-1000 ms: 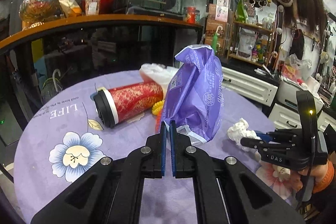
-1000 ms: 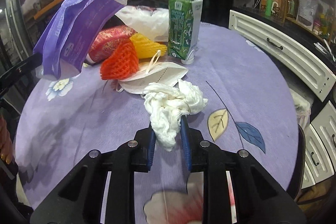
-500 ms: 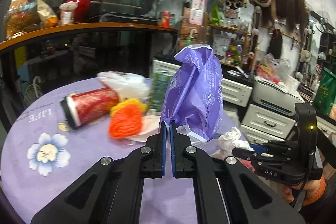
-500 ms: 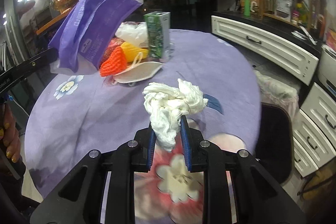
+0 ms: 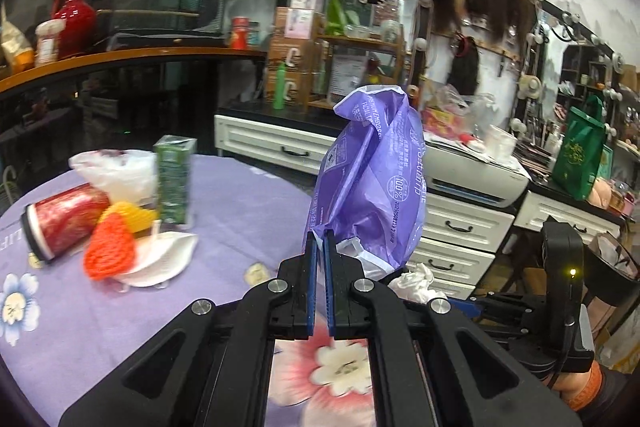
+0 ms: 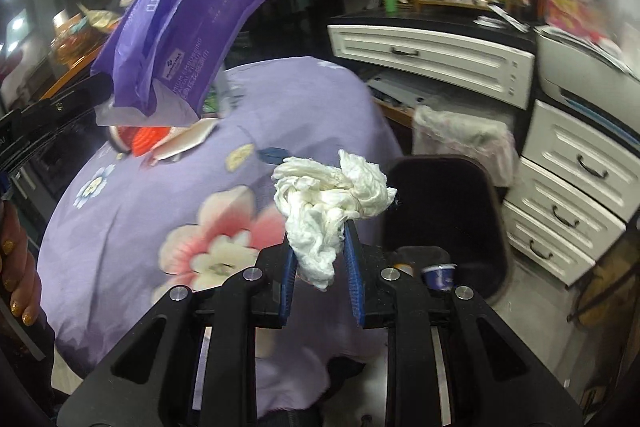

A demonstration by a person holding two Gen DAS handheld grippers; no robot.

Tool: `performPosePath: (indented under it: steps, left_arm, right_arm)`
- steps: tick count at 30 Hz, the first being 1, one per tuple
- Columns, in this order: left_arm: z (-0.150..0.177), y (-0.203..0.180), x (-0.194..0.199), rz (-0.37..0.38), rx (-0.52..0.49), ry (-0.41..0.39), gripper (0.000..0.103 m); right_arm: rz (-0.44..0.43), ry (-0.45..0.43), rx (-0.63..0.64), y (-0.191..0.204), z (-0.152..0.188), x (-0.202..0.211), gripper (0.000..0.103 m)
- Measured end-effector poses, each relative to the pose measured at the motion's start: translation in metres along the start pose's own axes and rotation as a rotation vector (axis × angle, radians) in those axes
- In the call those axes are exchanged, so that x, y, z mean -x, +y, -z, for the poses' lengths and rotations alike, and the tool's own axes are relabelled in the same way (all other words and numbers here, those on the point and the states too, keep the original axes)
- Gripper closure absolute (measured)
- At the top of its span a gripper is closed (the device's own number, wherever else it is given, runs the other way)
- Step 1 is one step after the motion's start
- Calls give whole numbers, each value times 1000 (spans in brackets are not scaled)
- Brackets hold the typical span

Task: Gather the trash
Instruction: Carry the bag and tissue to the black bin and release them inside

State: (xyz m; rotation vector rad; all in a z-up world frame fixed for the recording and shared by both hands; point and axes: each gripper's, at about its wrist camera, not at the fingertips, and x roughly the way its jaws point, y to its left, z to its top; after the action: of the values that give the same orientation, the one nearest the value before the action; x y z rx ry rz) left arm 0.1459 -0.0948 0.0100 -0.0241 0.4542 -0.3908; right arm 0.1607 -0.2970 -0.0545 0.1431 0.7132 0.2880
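Between right jaws: right hand-held gripper (image 6: 319, 277) clamped on tissue (image 6: 332, 197), lifted past the tabletop (image 6: 132, 227) edge, above bin (image 6: 444, 223).
Left hand-held gripper (image 5: 319, 259): nearly closed, pinching purple bag (image 5: 372, 183) rim, bag hanging free.
Remaining trash: mask (image 5: 160, 261), carton (image 5: 174, 183), cup (image 5: 64, 219) on tabletop.
Risk: thin grip; tissue may slip, missing bin.

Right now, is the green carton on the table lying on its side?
No, in the left wrist view the green carton stands upright on the purple tablecloth, beside the toppled red cup.
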Motion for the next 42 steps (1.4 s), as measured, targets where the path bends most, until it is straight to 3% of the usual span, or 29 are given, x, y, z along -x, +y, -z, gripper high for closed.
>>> performPosePath:
  steps: [13, 23, 24, 26, 29, 35, 42]
  left_arm:
    - [5, -66, -58, 117, -54, 89, 98]
    - [17, -92, -104, 127, -81, 173, 98]
    - [18, -95, -109, 124, -85, 180, 98]
    - [19, -99, -116, 121, -95, 194, 98]
    - [24, -108, -128, 121, -105, 218, 98]
    - [35, -118, -149, 107, -122, 276, 98]
    - [56, -118, -179, 61, -58, 400, 98]
  right_arm:
    - [104, 3, -121, -79, 19, 1, 80]
    - [127, 104, -163, -119, 31, -66, 79]
    - [122, 110, -174, -123, 33, -71, 78]
    - [121, 126, -198, -133, 40, -84, 62]
    - [148, 114, -214, -142, 47, -91, 48]
    - [179, 109, -240, -154, 59, -79, 48]
    - [215, 80, -303, -173, 73, -44, 48]
